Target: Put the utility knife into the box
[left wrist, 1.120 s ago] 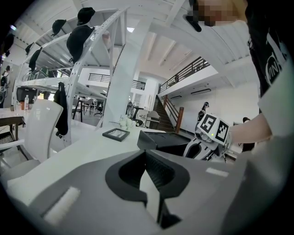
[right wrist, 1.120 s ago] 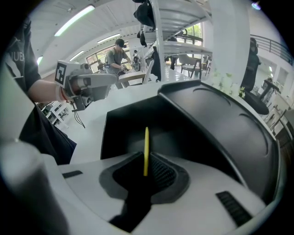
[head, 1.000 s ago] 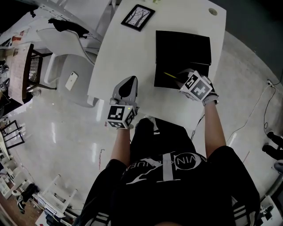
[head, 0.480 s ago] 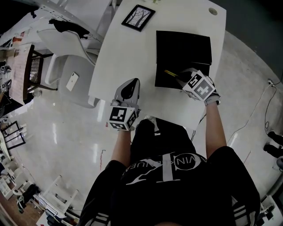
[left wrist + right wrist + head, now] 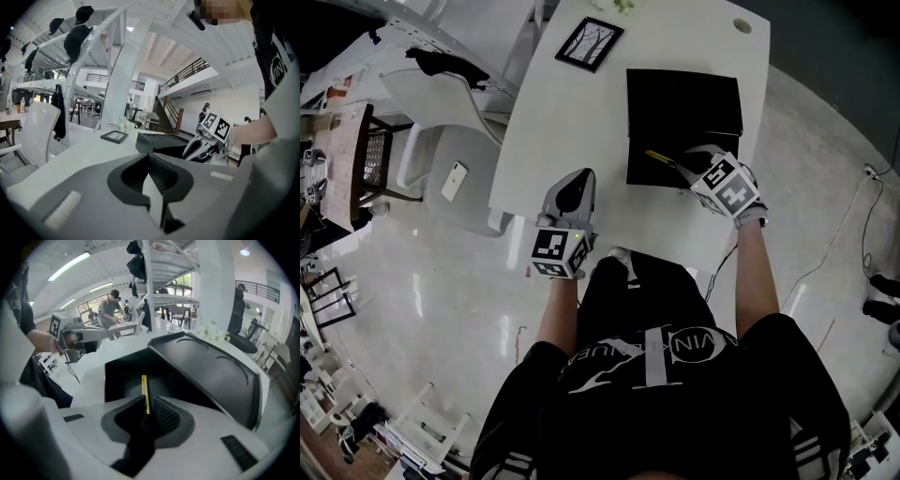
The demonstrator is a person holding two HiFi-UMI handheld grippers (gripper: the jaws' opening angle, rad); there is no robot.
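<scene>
The yellow utility knife [image 5: 145, 393] is clamped between the jaws of the right gripper [image 5: 147, 411], its tip over the near part of the open black box [image 5: 684, 105]. The left gripper [image 5: 570, 193], jaws pressed together on nothing, hangs well left of the box over the white table [image 5: 546, 131]. A picture frame [image 5: 592, 38] lies left of the box's far corner.

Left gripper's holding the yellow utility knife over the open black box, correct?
Wrong gripper: the right gripper holds the yellow utility knife over the open black box, as the right gripper view shows. The left gripper is shut and empty.
</scene>
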